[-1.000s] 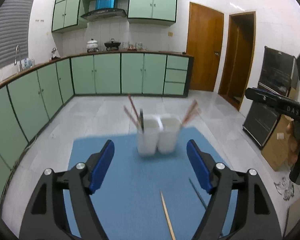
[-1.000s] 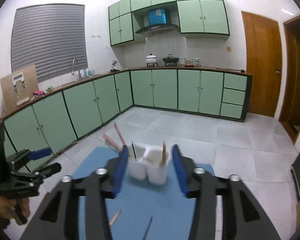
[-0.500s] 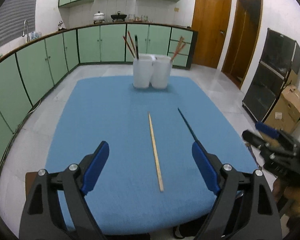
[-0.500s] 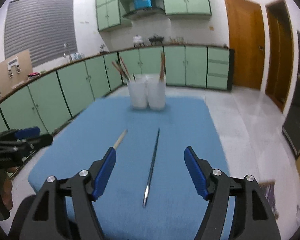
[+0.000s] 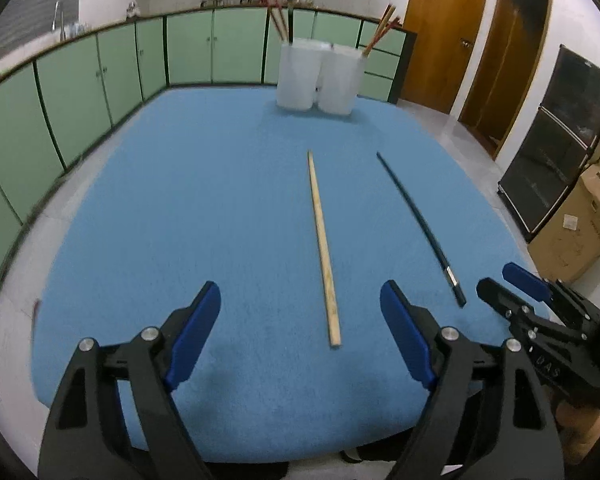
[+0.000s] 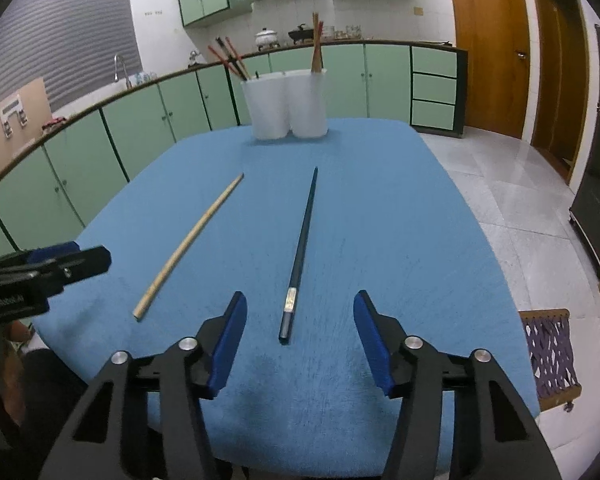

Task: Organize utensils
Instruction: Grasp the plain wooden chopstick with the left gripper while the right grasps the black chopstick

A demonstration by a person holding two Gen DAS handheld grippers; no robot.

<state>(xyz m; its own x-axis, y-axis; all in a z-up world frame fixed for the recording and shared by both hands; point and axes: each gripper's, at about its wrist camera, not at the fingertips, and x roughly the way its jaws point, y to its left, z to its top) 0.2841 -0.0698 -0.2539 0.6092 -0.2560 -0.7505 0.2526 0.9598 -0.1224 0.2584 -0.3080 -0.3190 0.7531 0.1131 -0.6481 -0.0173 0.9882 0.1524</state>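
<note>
Chopsticks — wooden chopstick [image 5: 323,246], black chopstick [image 6: 299,254] — apart on cloth [image 5: 204,200], apparently untouched.

Fuzzy matt blue cloth [image 6: 400,216] over the bench. Pale bare-wood chopstick [image 5: 322,240], dull; dark chopstick [image 6: 300,248] smooth, faintly glossy (small shiny band near its end). Milky translucent plastic cups [image 6: 286,106]. Polished floor tiles [image 6: 512,184]. Matt black plastic grippers.

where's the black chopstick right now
The black chopstick lies flat on the blue table, just ahead of the open right gripper, right of the wooden chopstick.
</note>
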